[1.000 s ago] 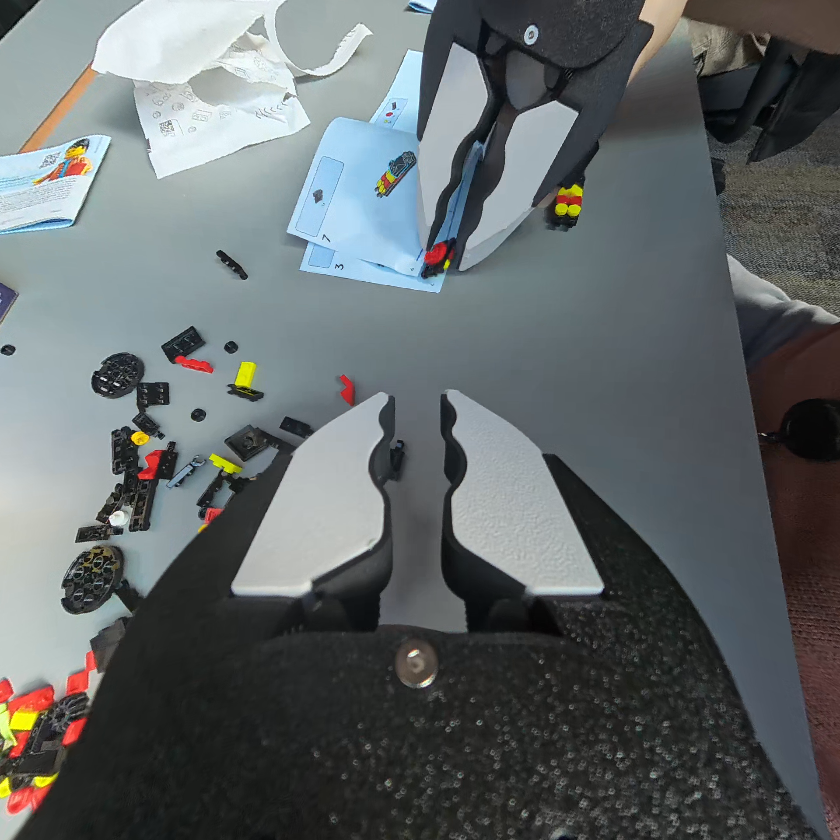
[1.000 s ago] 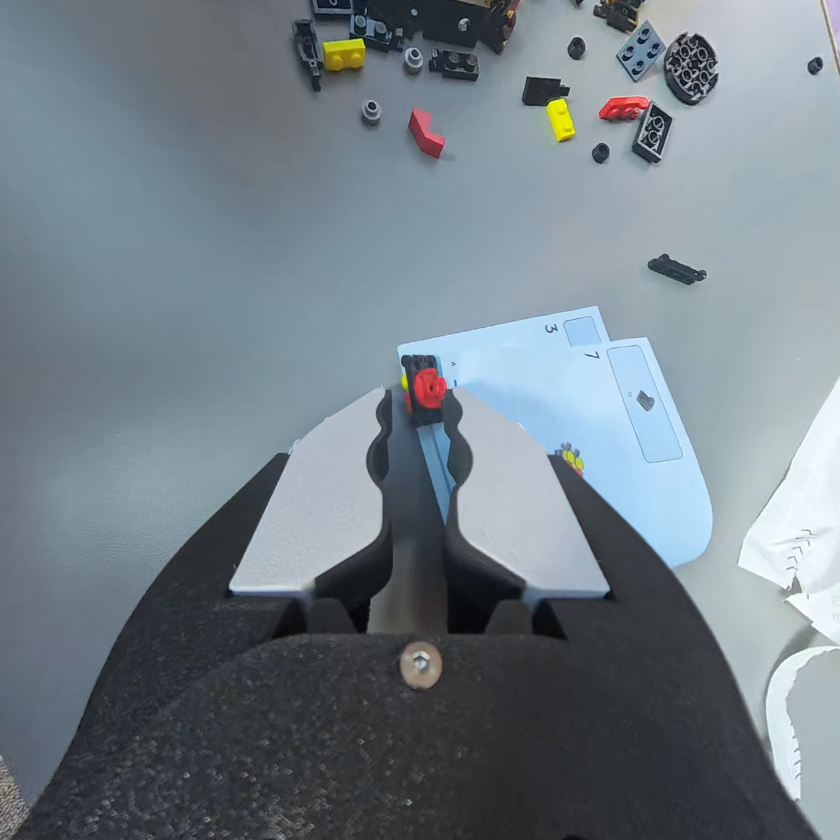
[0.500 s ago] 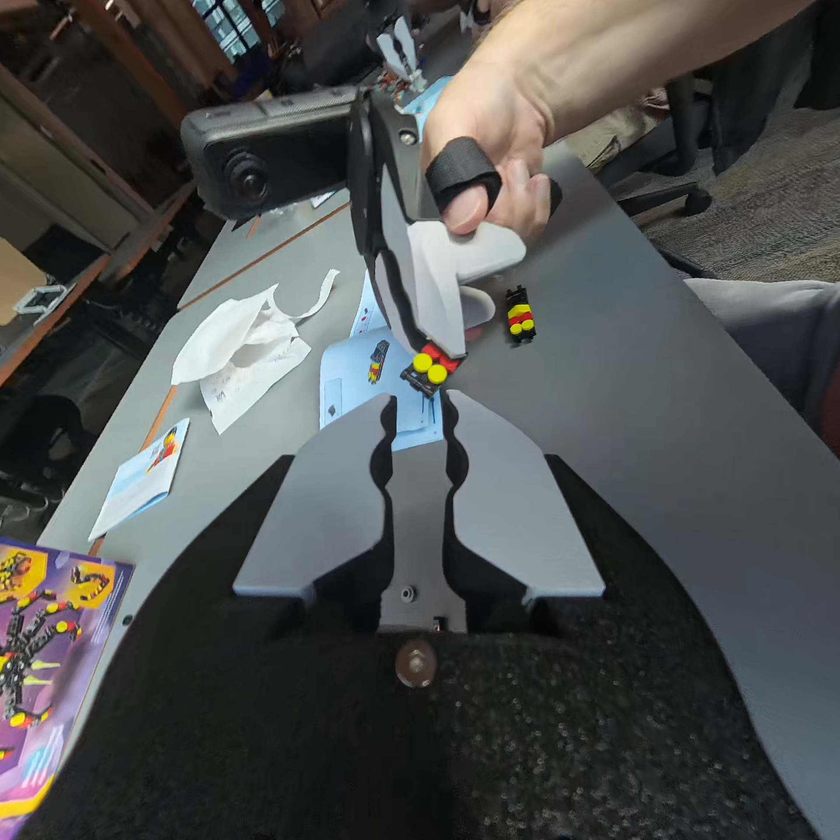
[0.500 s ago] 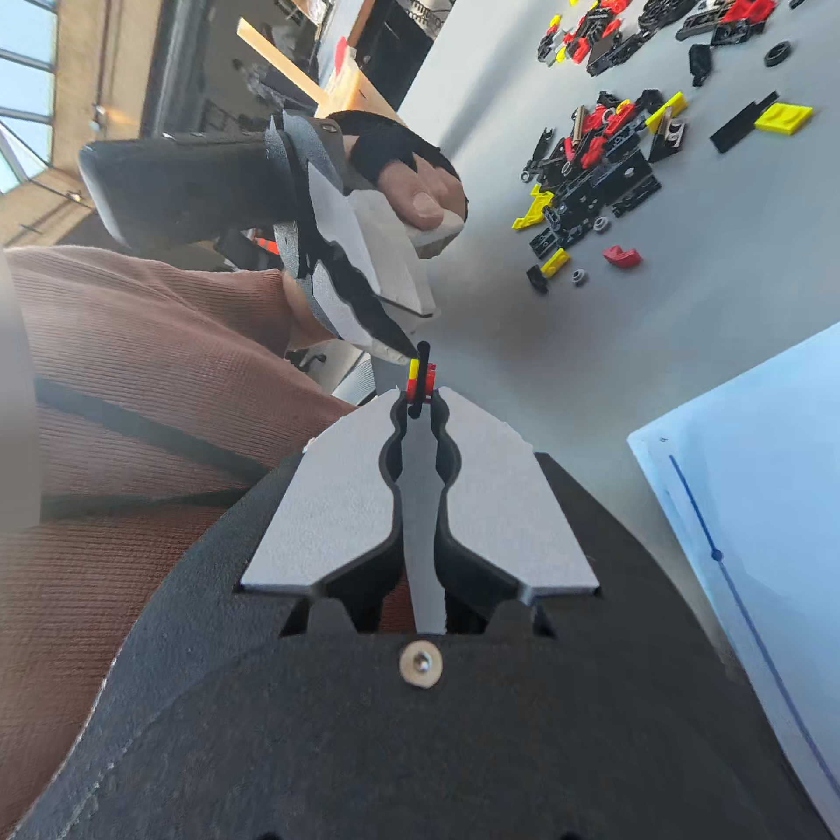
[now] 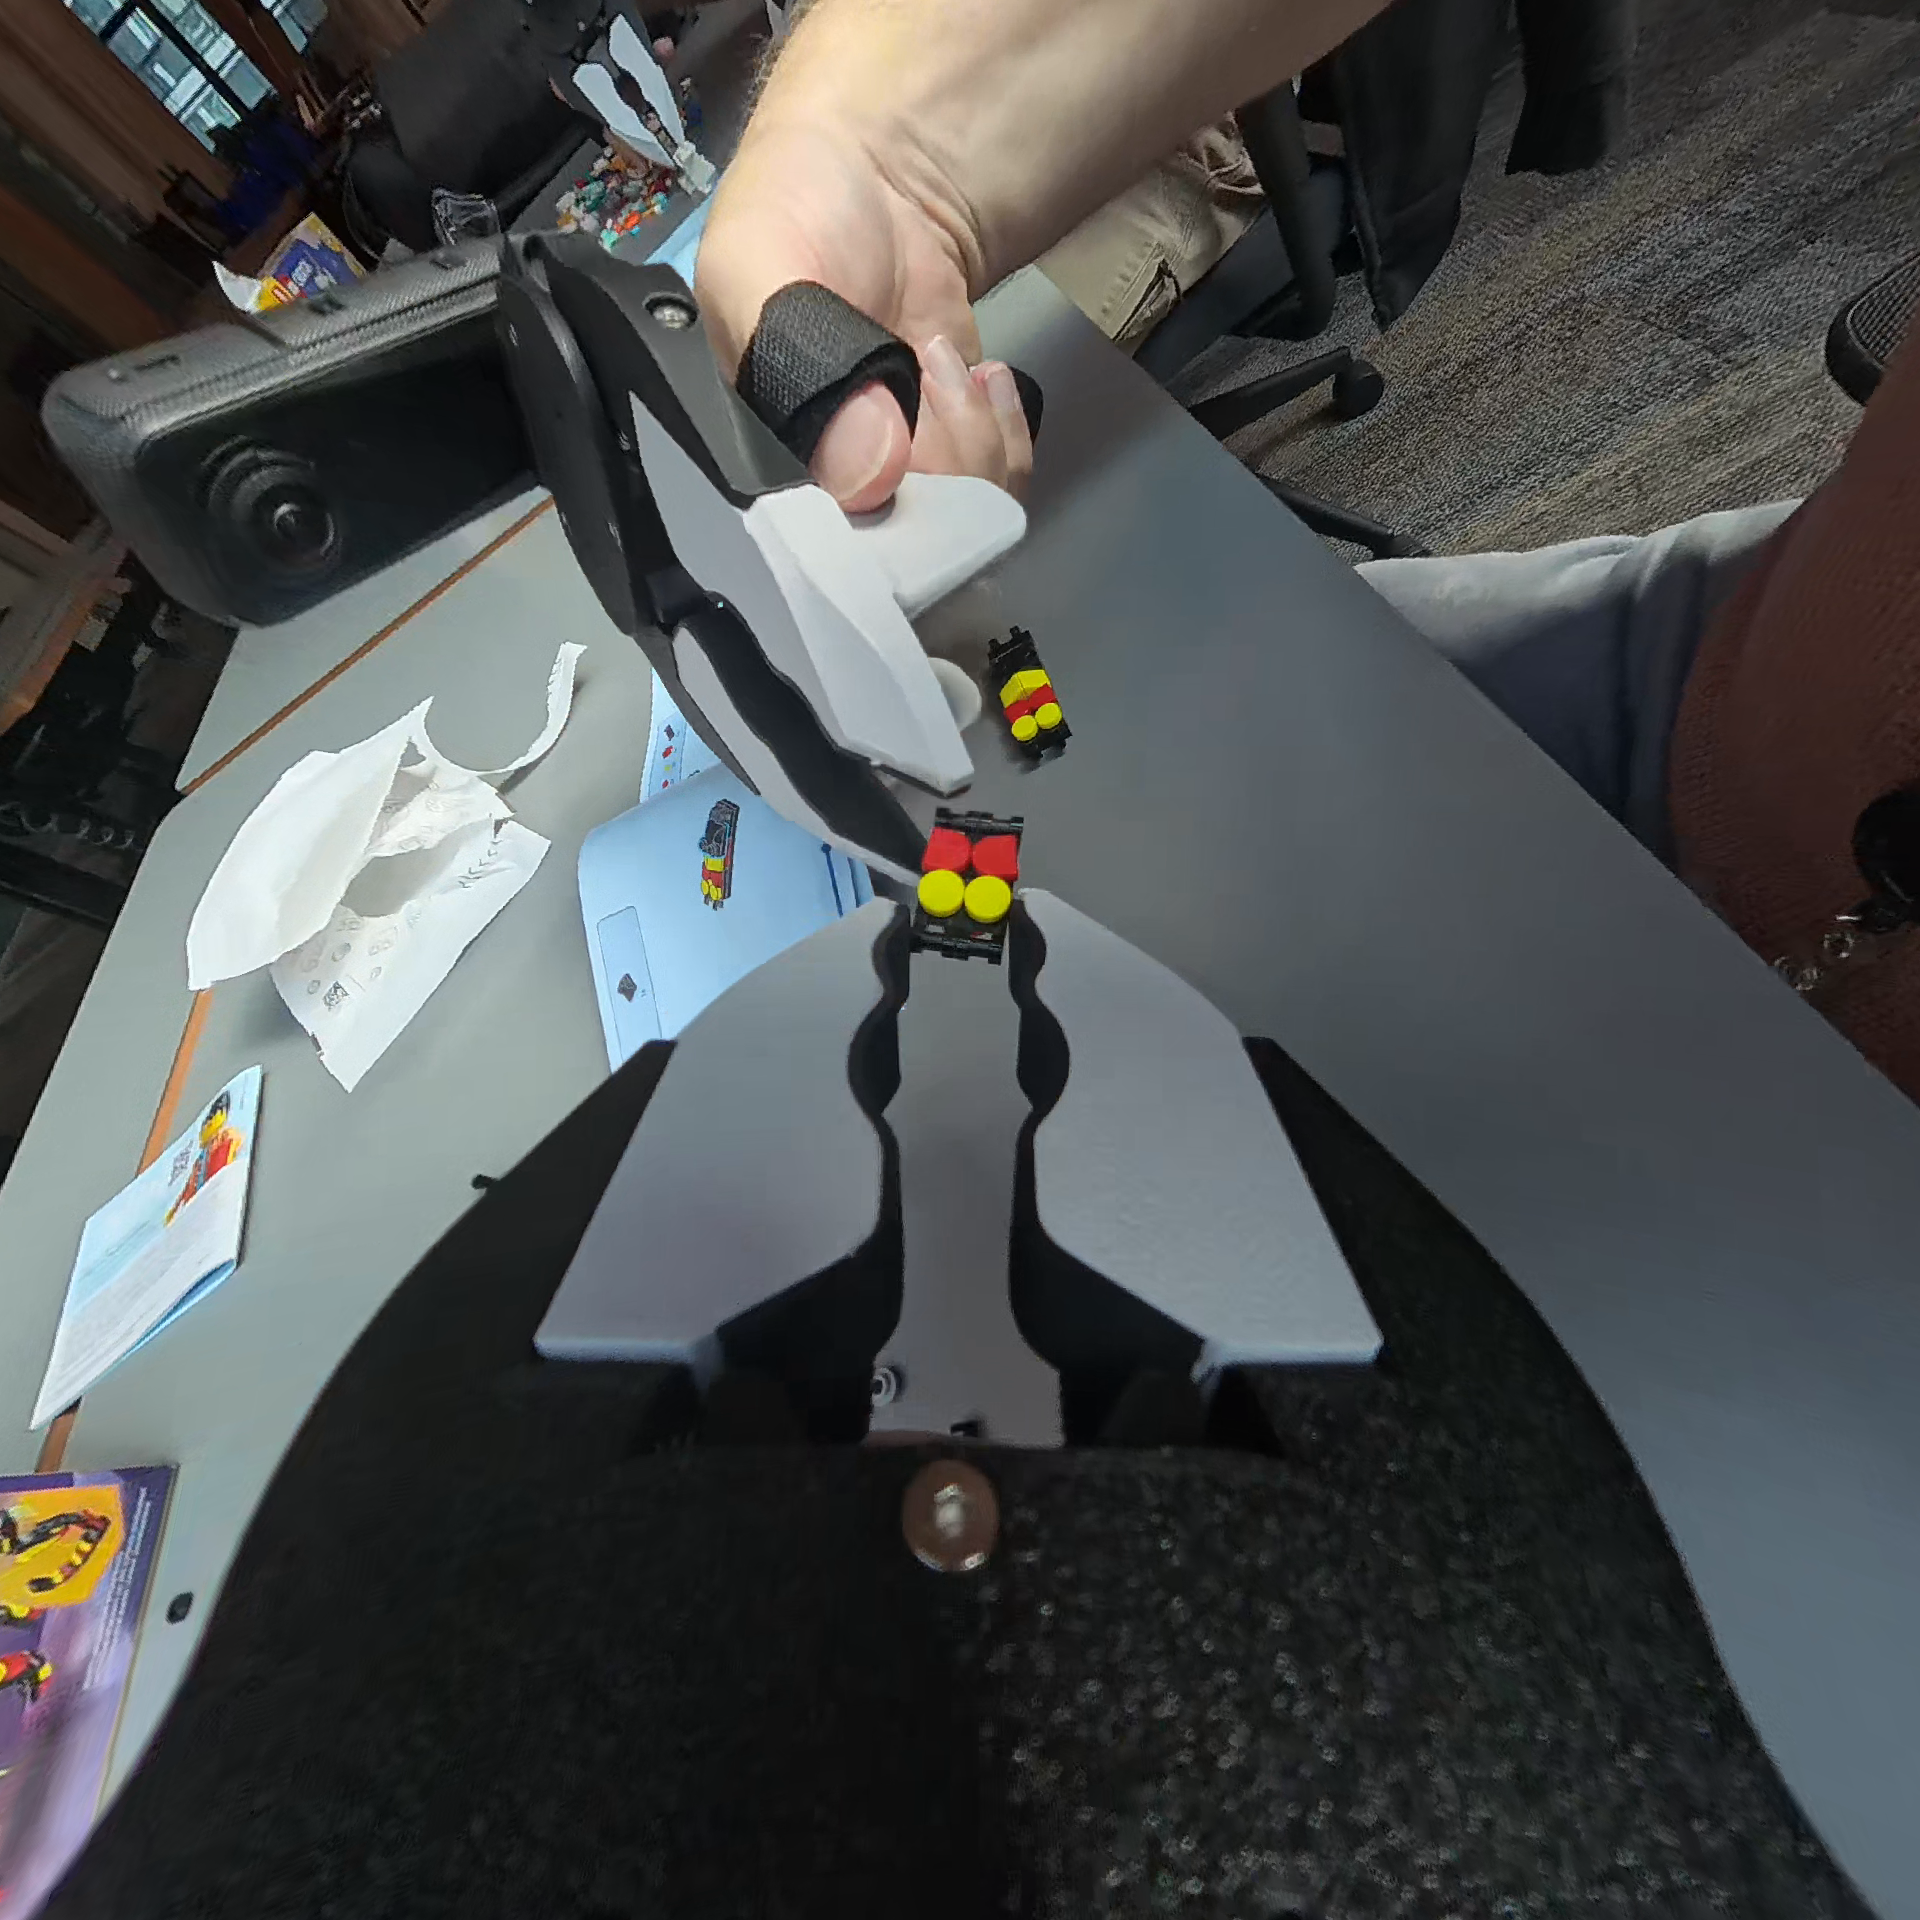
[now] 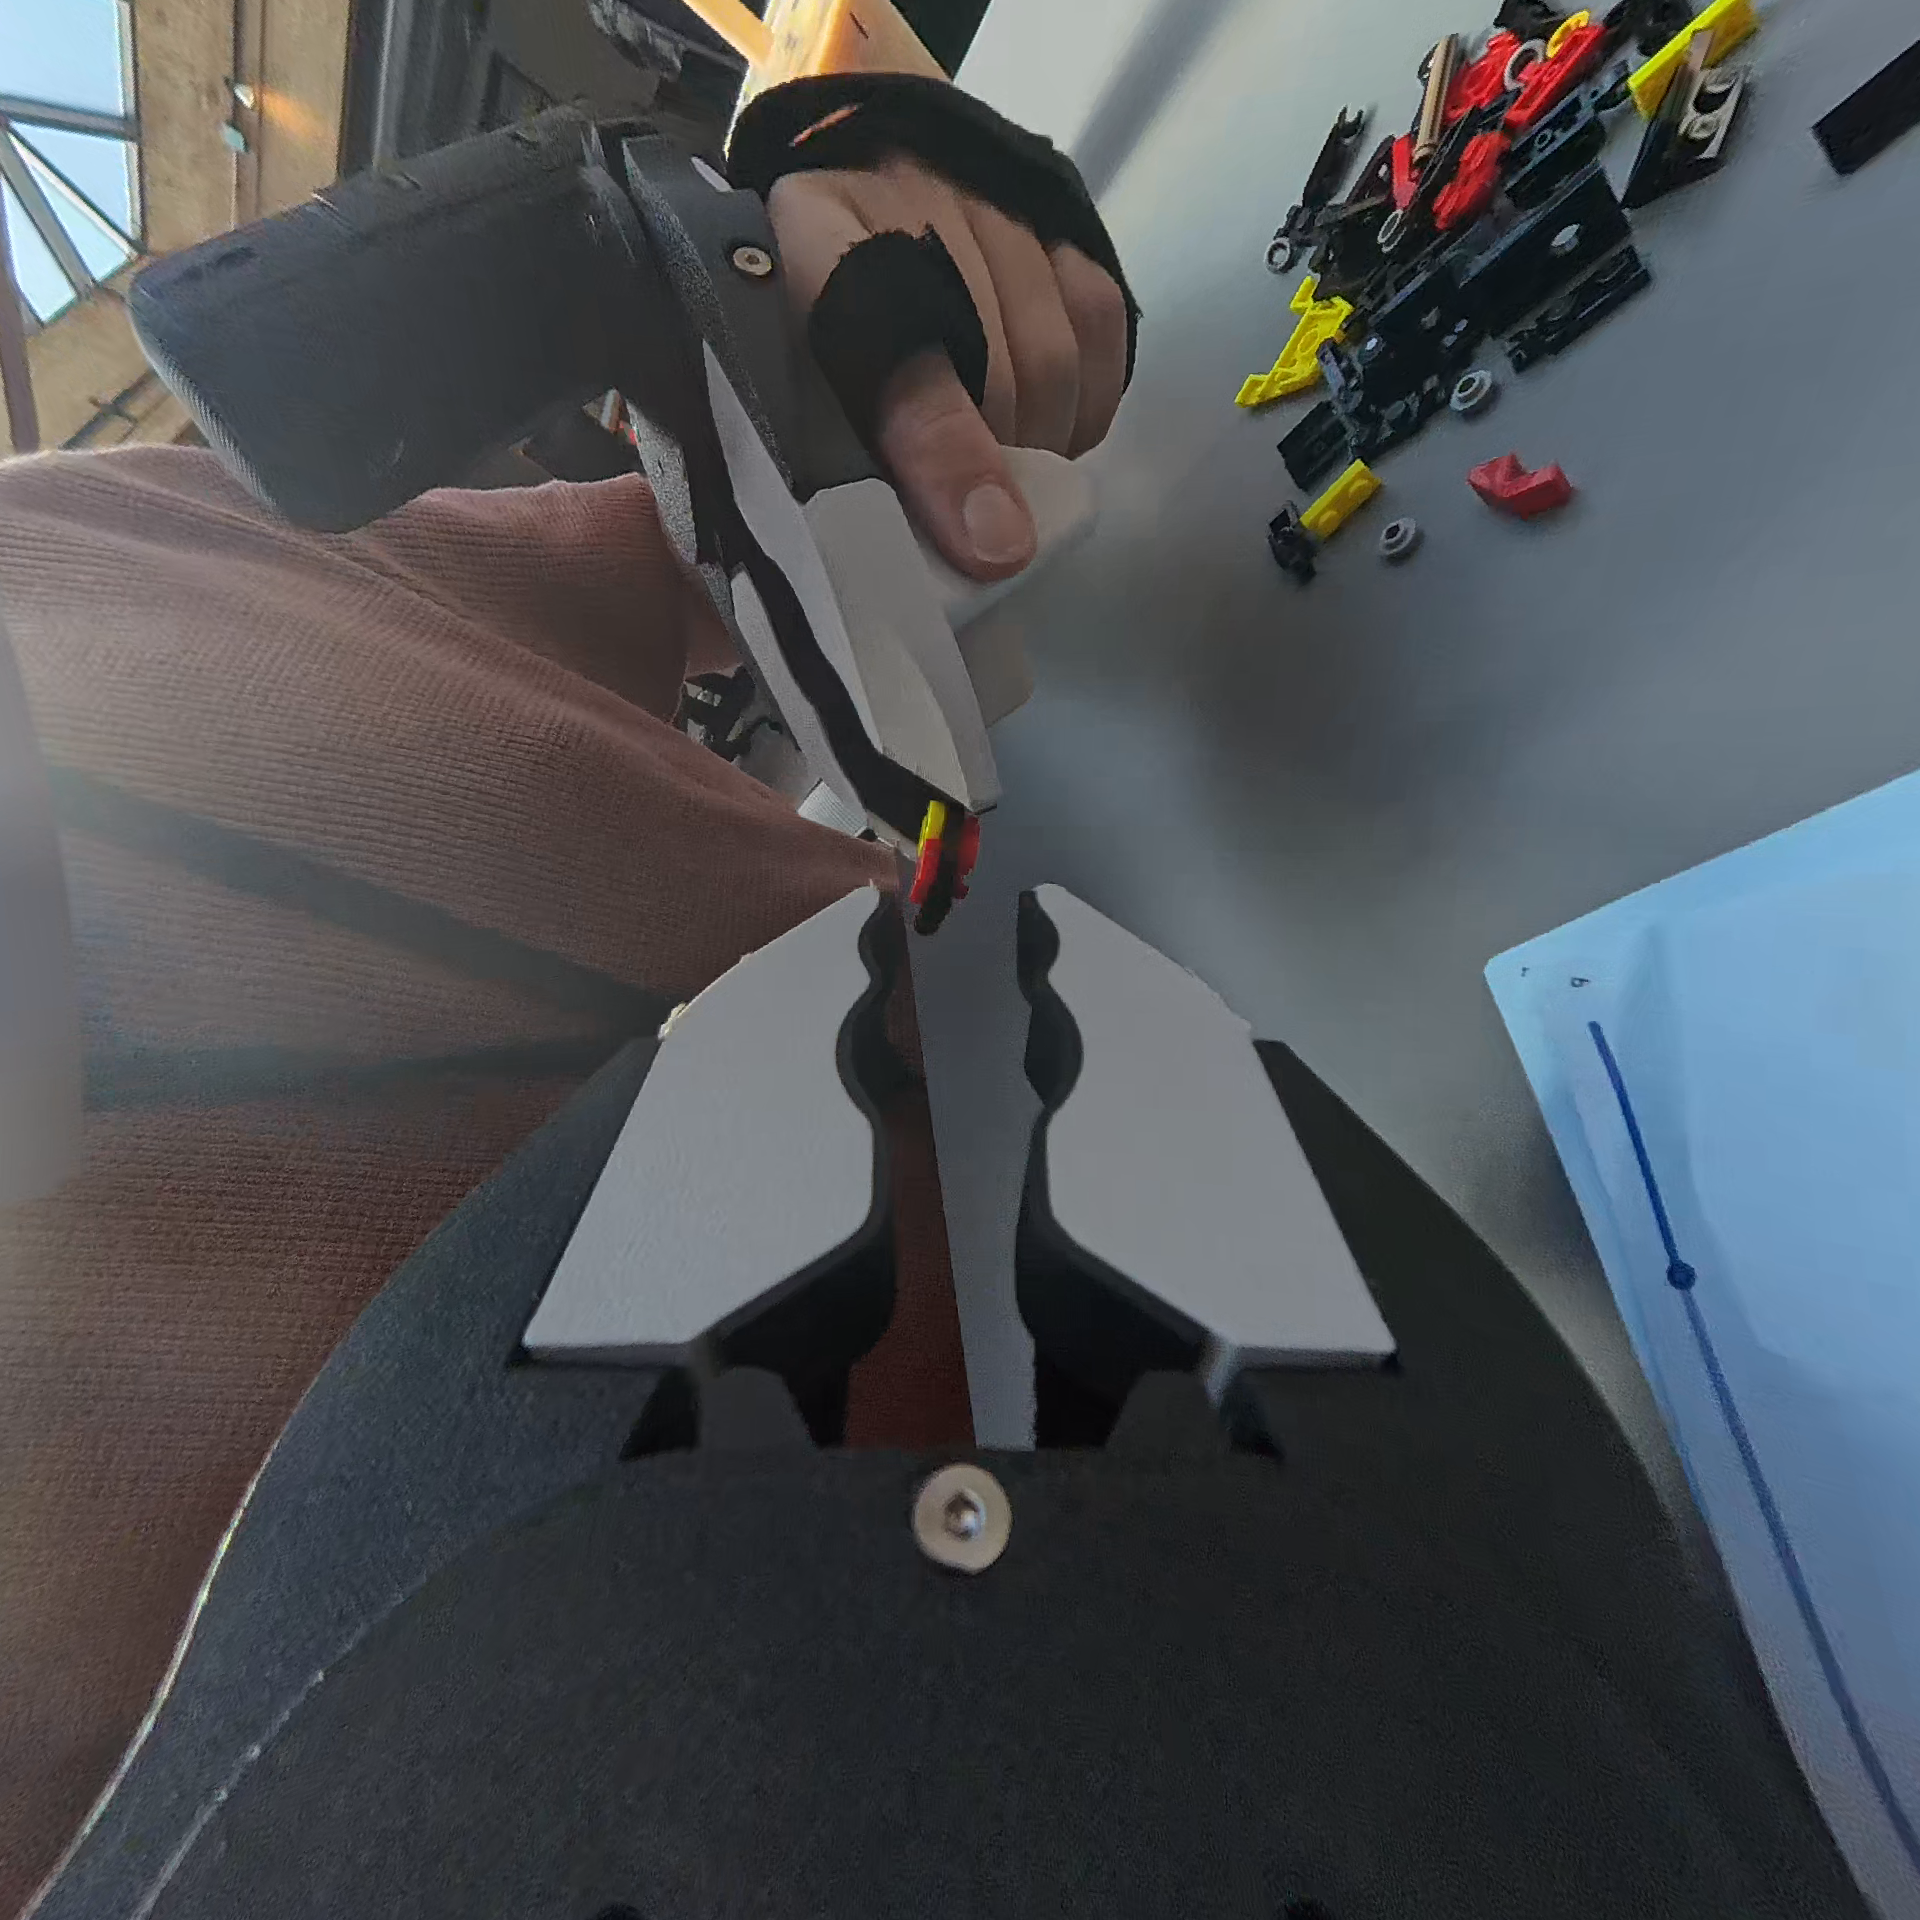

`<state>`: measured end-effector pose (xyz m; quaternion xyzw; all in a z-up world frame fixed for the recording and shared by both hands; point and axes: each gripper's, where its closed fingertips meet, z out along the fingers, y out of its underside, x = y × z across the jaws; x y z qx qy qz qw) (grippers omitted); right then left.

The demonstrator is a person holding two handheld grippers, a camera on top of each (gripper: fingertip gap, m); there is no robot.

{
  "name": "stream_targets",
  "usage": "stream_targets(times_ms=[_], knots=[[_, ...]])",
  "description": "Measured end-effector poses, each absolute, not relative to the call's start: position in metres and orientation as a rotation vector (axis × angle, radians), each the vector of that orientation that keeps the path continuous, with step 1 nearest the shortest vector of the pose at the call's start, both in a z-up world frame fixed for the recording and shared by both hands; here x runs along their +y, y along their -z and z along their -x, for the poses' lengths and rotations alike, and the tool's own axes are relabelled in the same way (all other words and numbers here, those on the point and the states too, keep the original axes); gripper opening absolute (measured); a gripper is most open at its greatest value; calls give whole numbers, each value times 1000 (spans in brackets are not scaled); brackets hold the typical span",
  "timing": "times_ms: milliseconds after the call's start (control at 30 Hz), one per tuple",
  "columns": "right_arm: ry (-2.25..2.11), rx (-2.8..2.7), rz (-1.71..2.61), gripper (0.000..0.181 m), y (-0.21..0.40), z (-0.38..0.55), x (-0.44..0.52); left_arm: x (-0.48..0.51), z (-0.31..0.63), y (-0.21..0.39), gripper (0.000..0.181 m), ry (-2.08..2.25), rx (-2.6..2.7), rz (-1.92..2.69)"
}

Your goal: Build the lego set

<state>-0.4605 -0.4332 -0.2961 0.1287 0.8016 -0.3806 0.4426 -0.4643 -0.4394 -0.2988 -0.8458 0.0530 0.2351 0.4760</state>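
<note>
A small black Lego assembly (image 5: 964,883) topped with red and yellow round tiles sits between the tips of my left gripper (image 5: 961,912), which is shut on it above the grey table (image 5: 1351,935). My right gripper (image 6: 956,896) is open, and the assembly (image 6: 940,862) shows edge-on just past its tips. In the left wrist view the right gripper (image 5: 899,847) comes down from the upper left, its tip beside the assembly. In the right wrist view the left gripper (image 6: 966,805) comes down from above. A second, similar assembly (image 5: 1029,696) lies on the table beyond.
A light blue instruction sheet (image 5: 707,894) lies left of the grippers and shows in the right wrist view (image 6: 1714,1143). A torn white paper bag (image 5: 364,831), a booklet (image 5: 166,1226) and a purple box (image 5: 62,1621) lie farther left. Loose bricks (image 6: 1455,260) are piled at the far side. The grippers are tip to tip, or close to it.
The right gripper lifted the assembly off the sheet and brought it to the left gripper. The left gripper now holds it and the right gripper's jaws have opened.
</note>
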Motion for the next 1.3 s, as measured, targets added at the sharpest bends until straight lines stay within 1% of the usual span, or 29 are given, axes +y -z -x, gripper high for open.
stream_targets(times_ms=[67,200,300,567,700,800,933,1033,1100,1233,1300], knots=[[983,2063,-361,21,301,472,-426,-443,463,307,18,-515,37,2093],[1039,2360,-369,16,311,484,-407,-450,454,352,18,-253,-284,2330],[1081,2542,-394,16,315,494,-390,-449,455,364,18,-224,-385,2380],[1324,2728,-728,18,300,541,-305,-449,455,373,18,-166,-555,2343],[1477,2766,-1042,20,294,566,-246,-448,449,371,29,-127,-602,2295],[1532,2739,-1276,23,301,575,-213,-449,445,371,33,-106,-603,2299],[1576,2729,-1425,29,316,577,-207,-452,444,355,35,-138,-600,2252],[1546,2844,-1486,29,327,589,-215,-457,453,337,34,-261,-581,2194],[1423,2932,-1527,29,341,600,-221,-456,464,327,33,-347,-563,2130],[1131,3021,-1568,38,369,611,-230,-455,476,324,31,-373,-550,2087],[1090,3005,-1618,40,373,615,-229,-456,479,321,29,-372,-538,2065]])
